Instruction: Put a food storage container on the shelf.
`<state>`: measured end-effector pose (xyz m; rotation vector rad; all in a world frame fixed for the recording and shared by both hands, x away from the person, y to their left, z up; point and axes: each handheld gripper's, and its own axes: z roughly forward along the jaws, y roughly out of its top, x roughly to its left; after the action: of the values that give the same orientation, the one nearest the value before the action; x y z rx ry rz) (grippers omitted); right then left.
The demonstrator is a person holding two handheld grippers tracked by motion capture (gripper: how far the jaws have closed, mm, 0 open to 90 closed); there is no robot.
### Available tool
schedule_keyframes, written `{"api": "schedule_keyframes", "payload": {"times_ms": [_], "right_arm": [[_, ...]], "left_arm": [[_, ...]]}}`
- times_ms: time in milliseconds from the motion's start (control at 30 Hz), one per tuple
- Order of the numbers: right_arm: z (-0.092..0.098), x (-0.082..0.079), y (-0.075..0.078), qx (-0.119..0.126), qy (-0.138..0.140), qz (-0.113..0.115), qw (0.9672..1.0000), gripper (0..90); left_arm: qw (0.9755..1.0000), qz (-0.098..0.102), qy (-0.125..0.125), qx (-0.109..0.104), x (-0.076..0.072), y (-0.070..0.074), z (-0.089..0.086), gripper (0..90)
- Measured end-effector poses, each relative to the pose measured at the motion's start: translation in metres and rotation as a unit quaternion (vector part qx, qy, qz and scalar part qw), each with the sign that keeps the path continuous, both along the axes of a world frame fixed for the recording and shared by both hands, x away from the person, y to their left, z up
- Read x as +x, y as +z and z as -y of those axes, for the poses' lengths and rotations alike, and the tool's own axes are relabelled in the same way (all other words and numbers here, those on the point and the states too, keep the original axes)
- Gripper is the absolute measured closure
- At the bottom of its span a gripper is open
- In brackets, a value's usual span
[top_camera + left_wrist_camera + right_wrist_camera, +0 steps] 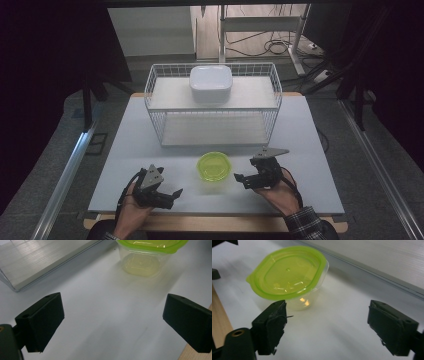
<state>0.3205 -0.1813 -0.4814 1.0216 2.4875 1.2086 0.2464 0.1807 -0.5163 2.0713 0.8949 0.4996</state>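
Indoors, white table (300,130) under a wire basket (215,107), cables behind.

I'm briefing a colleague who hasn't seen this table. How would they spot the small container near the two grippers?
Start at the white wire basket at the back of the white table. In front of it, between the left gripper and right gripper, stands the container. Its lime-green lid on a clear tub sets it apart from the white dish on the basket.

Bare table (150,150) lies open around the lidded tub (214,166) — behind it, the wire rack (213,102) blocks passage.
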Motion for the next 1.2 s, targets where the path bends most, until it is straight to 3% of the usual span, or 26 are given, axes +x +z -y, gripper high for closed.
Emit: {"api": "schedule_keyframes", "payload": {"times_ms": [133, 367, 733, 1200], "right_arm": [[0.000, 0.004, 0.003, 0.016, 0.004, -0.007, 0.9998, 24.0], [-0.002, 0.016, 0.006, 0.056, 0.000, -0.041, 0.9976, 33.2], [-0.015, 0.039, 0.007, 0.075, 0.004, -0.083, 0.9937, 50.2], [-0.030, 0.065, -0.010, 0.099, 0.009, -0.158, 0.9824, 63.7]], "left_arm": [[1.0000, 0.000, 0.000, 0.002, 0.000, 0.000, 0.000, 3.2], [1.0000, -0.001, 0.000, 0.003, 0.000, -0.001, 0.001, 3.2], [1.0000, 0.000, -0.001, 0.004, 0.000, -0.001, 0.001, 3.3], [0.9999, -0.001, -0.005, 0.011, 0.000, -0.001, 0.002, 3.3]]}}
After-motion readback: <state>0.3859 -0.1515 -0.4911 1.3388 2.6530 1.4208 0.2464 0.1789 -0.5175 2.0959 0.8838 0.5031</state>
